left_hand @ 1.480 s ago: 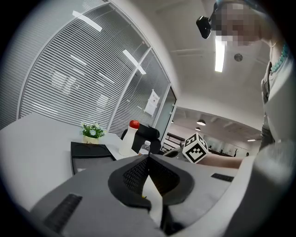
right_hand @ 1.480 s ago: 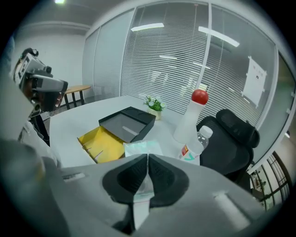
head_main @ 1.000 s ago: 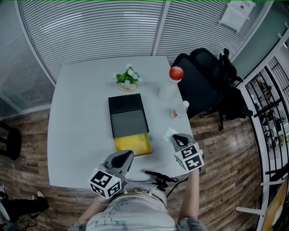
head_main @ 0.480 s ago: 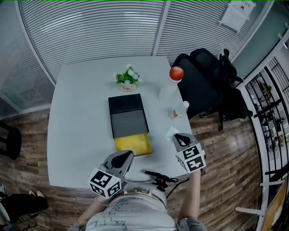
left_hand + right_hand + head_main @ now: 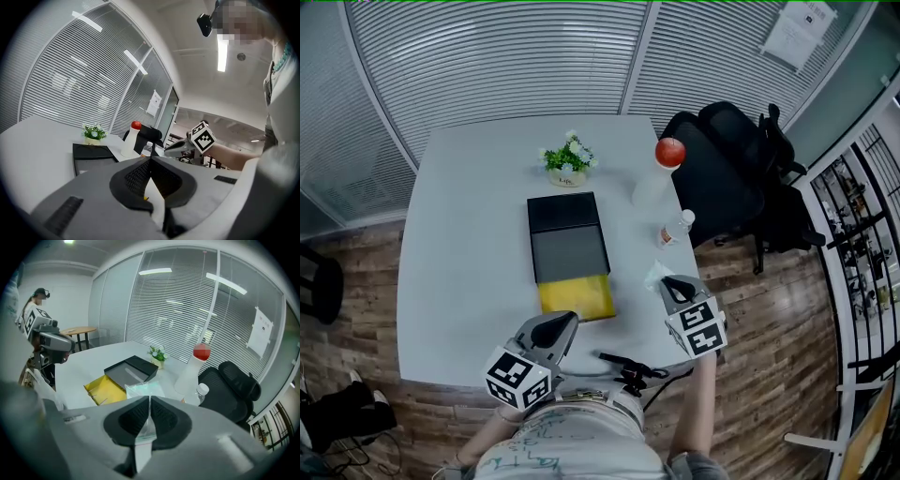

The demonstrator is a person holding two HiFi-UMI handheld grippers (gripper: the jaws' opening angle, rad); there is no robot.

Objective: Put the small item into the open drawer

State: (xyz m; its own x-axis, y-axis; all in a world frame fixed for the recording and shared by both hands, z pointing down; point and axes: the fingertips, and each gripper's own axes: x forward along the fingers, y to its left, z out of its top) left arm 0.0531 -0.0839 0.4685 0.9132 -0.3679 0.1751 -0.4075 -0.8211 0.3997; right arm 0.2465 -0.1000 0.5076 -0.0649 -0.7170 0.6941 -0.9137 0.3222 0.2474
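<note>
A black box (image 5: 567, 236) lies mid-table with its yellow drawer (image 5: 576, 298) pulled open toward me. The small item is a clear plastic packet (image 5: 653, 276) with pale green contents, at the table's right edge. My right gripper (image 5: 668, 282) is shut on the packet's near edge. In the right gripper view the packet (image 5: 143, 390) sticks out ahead of the right gripper (image 5: 149, 399), with the drawer (image 5: 105, 389) to its left. My left gripper (image 5: 558, 325) hovers just in front of the drawer, shut and holding nothing. In the left gripper view the left gripper (image 5: 151, 159) shows its pads meeting.
A potted plant (image 5: 567, 161) stands behind the box. A white bottle with a red cap (image 5: 656, 178) and a small water bottle (image 5: 673, 229) stand at the table's right side. A black office chair (image 5: 722, 169) sits beyond that edge.
</note>
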